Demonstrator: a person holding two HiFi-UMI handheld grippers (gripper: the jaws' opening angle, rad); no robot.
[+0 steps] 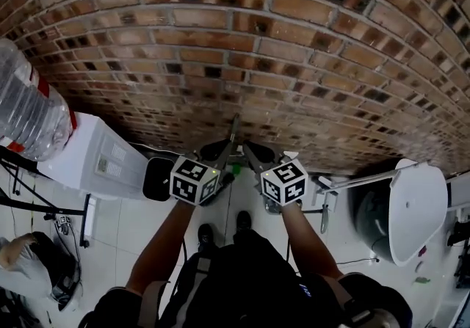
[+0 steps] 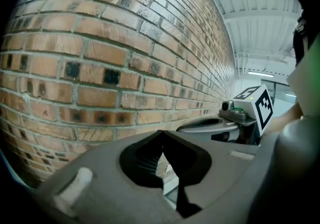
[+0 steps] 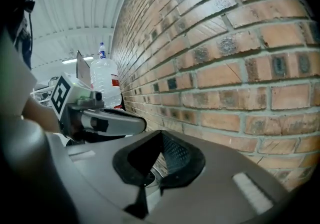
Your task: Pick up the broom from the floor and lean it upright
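Note:
A thin grey broom handle [image 1: 233, 130] stands nearly upright against the brick wall [image 1: 242, 40], right between my two grippers. A small green part [image 1: 236, 169] shows low down by it; the broom's head is hidden behind the grippers. My left gripper [image 1: 216, 149] is held up just left of the handle, my right gripper [image 1: 255, 150] just right of it, and neither touches it. In the left gripper view the left gripper [image 2: 161, 138] is shut with nothing between its pads. In the right gripper view the right gripper [image 3: 161, 135] is shut and empty too.
A white water dispenser [image 1: 95, 158] with a clear bottle [image 1: 26, 110] stands at the left, with a black object [image 1: 158, 178] beside it. A white round-topped stand [image 1: 418, 209] is at the right. The person's shoes [image 1: 224, 227] are on the tiled floor.

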